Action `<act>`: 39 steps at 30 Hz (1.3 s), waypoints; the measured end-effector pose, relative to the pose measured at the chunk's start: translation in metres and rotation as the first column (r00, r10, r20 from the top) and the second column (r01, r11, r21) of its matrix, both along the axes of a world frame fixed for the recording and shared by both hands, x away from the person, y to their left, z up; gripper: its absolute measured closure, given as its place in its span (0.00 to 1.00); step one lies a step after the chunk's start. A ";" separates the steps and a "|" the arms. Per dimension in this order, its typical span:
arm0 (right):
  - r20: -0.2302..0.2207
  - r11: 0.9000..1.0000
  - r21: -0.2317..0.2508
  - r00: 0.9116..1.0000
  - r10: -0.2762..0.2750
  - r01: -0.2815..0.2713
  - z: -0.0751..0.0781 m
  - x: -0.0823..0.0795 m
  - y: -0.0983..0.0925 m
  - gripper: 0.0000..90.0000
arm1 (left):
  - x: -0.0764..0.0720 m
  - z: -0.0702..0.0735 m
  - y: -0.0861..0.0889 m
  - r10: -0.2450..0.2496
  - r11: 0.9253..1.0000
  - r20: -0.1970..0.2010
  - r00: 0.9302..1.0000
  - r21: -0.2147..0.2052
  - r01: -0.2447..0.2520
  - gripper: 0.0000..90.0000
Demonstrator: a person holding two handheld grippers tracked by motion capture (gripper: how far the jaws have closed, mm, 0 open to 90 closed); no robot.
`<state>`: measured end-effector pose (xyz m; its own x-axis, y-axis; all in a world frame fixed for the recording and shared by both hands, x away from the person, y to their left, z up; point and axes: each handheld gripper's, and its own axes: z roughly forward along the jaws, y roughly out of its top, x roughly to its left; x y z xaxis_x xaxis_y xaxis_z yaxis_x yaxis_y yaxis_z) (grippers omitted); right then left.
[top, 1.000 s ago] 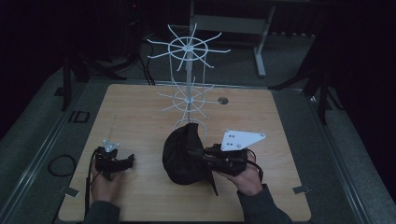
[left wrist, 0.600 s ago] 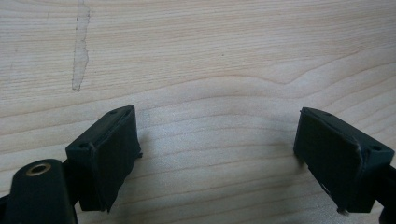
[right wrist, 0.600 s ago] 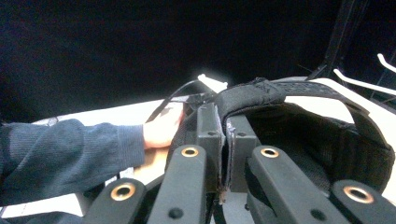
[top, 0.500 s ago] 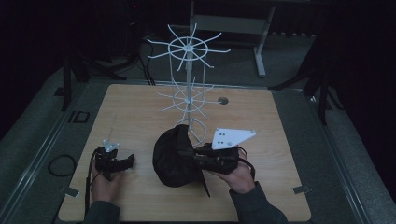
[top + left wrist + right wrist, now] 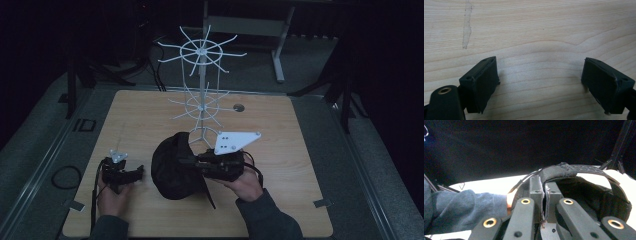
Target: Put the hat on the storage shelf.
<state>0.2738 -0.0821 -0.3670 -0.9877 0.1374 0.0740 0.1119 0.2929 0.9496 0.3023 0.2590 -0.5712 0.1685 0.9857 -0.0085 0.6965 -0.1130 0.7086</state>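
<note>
Right tool [image 5: 543,202] clamps a black cap's [image 5: 172,167] unlabelled edge; left tool [image 5: 541,85] gapes over bare table [image 5: 536,30].

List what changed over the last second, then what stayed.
The right gripper, jaws shut on the cap, carried it left, toward the left gripper. The left gripper stayed open near the table's front left, and the rack stayed put.

Left claw [image 5: 140,172] low, jaws wide apart; right claw [image 5: 189,162] level, jaws pinched together on black cap [image 5: 172,167].
</note>
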 end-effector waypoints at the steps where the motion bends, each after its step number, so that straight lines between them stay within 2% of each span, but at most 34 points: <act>1: 0.000 1.000 0.000 1.000 0.000 0.000 0.000 0.000 0.000 0.97 | 0.000 0.000 0.000 0.000 1.000 0.000 1.000 0.000 0.000 0.16; 18: 0.021 0.999 0.030 0.999 0.037 -0.038 0.021 0.011 0.009 0.97 | 0.000 0.000 0.000 0.001 1.000 0.001 1.000 -0.001 -0.001 0.16; 27: 0.041 0.998 0.054 0.998 0.041 -0.043 0.037 0.016 0.009 0.97 | 0.000 0.000 0.000 -0.002 1.000 -0.003 1.000 0.001 0.002 0.16; 39: 0.060 0.997 0.073 0.998 0.034 -0.038 0.049 0.021 0.005 0.97 | 0.000 0.000 0.000 -0.002 1.000 -0.004 1.000 0.001 0.002 0.16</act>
<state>0.2952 -0.0769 -0.3184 -0.9949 0.0982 0.0249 0.0465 0.2247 0.9733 0.3021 0.2591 -0.5709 0.1705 0.9853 -0.0080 0.6989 -0.1152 0.7059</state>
